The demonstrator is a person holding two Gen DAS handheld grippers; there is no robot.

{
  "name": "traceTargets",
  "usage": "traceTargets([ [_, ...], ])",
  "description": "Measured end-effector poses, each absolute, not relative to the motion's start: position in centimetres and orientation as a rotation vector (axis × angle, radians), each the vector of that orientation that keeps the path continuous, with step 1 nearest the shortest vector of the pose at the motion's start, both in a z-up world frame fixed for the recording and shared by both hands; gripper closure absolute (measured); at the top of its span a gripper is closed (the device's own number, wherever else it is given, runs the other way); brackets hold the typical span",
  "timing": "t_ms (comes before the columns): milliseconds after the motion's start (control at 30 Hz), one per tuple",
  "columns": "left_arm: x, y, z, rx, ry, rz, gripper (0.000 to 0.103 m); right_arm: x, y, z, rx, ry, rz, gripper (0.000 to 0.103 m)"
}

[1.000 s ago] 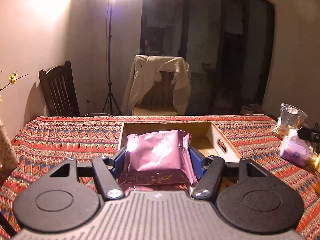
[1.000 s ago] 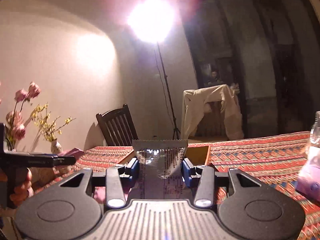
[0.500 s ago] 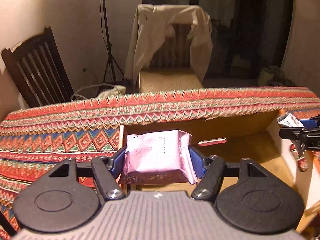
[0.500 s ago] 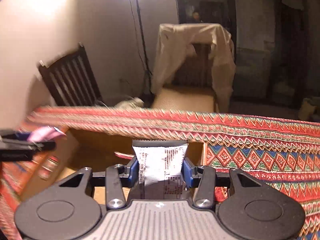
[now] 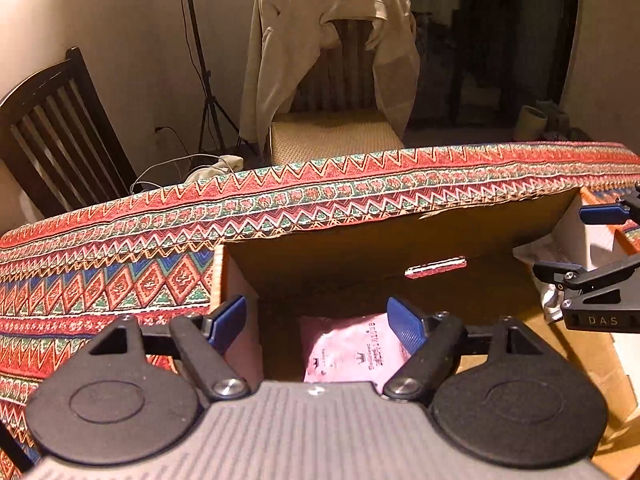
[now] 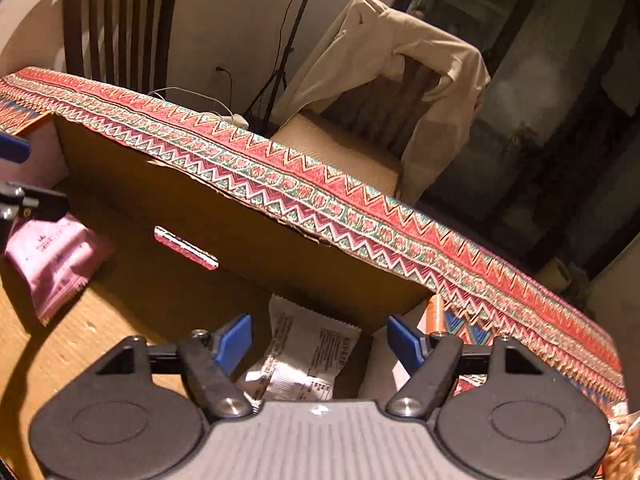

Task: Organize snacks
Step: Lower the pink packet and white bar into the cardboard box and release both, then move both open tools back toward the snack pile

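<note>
The left gripper [image 5: 320, 322] has its blue-padded jaws spreading apart over the left end of a shallow brown cardboard box [image 5: 360, 248]; the glossy pink foil snack packet [image 5: 352, 350] lies free on the box floor below them, touched by neither pad. The right gripper [image 6: 320, 340] is likewise opening above the box's right end, and the crinkled white-and-silver printed snack wrapper [image 6: 308, 360] rests loose between its pads, propped near the far wall. In the right wrist view the pink packet sits well to the left, with bare cardboard floor between the two snacks. The box's far wall has a raw corrugated top edge and a slot-shaped hand hole [image 5: 436, 266]. The box stands on a desk covered by a woven cloth of red, blue and green zigzags [image 5: 120, 280], which reaches the far desk edge. Beyond that edge stand a dark slatted wooden chair [image 5: 60, 140], a chair draped with a beige garment [image 5: 328, 48], a black light-stand tripod [image 5: 208, 92] and a pale wall.
</note>
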State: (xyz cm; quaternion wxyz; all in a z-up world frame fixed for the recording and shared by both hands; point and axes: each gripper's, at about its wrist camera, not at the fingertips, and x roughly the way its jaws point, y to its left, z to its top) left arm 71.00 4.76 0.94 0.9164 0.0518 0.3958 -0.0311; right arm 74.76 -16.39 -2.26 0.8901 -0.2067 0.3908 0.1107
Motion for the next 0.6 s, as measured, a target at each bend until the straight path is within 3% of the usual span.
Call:
traceTargets([
  [133, 68.1, 5.0, 4.4, 0.118, 0.777, -0.066, 0.022, 73.7, -18.0, 0.8, -0.364, 0.784, 0.257, 0.029],
  [233, 64.6, 5.4, 7.7, 0.101, 0.750, -0.060, 0.010, 71.1, -19.1, 4.4, -0.344, 0.733, 0.270, 0.026],
  [333, 59.8, 5.4, 11.0, 0.089, 0.717, -0.104, 0.006, 67.6, -20.4, 8.2, -0.337, 0.681, 0.289, 0.025],
  [600, 44.3, 5.5, 18.7, 0.014, 0.563, -0.161, 0.000, 54.2, -24.1, 19.1, -0.302, 0.561, 0.360, 0.010],
])
